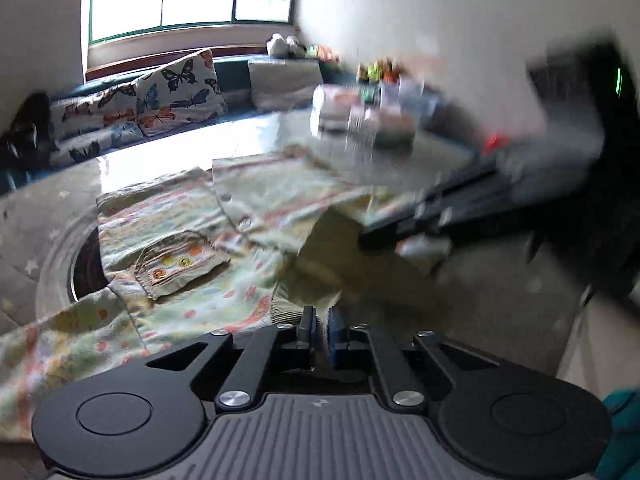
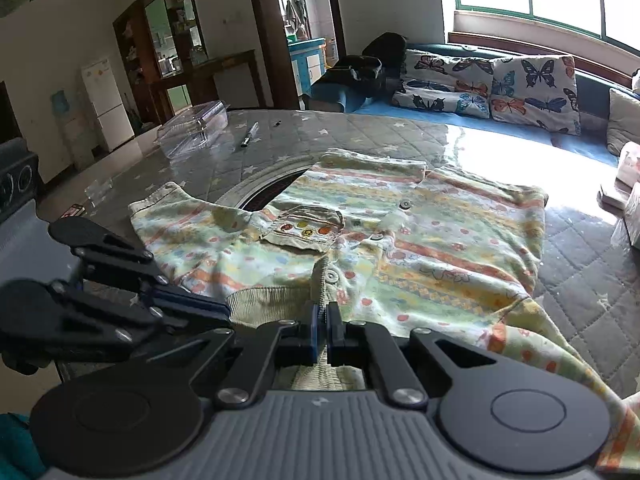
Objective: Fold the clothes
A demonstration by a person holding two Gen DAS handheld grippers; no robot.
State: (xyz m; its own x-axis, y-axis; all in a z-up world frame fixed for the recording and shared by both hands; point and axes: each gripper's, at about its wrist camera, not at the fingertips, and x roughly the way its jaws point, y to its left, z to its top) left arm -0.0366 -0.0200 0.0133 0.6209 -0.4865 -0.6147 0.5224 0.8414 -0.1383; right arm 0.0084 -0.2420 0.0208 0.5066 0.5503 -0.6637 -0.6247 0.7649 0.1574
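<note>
Clothing lies spread on the table: a small pale-green child's jacket printed with orange and yellow stripes and dots, lying front side up across the grey quilted table cover with white stars. Its collar points toward the far edge of the table and its ribbed hem hangs at the near edge. A khaki chest pocket with embroidered round patches sits on the front, and metal snap buttons run down the placket. One sleeve stretches toward the table's left side, and the other trails off the near right edge.

At the near edge the right gripper has its jaws together, clamped on the ribbed hem just below the placket. Just beside it, to the left in that view, the left gripper is likewise pinched shut on the same ribbed band; its own camera picture is badly blurred, yet the fabric shows between the closed pads. The hem is bunched up between the two.

Further back, near the far left edge, a clear plastic clamshell box and a pen rest on the table. Beyond the far edge runs a blue window seat with butterfly-print cushions.
</note>
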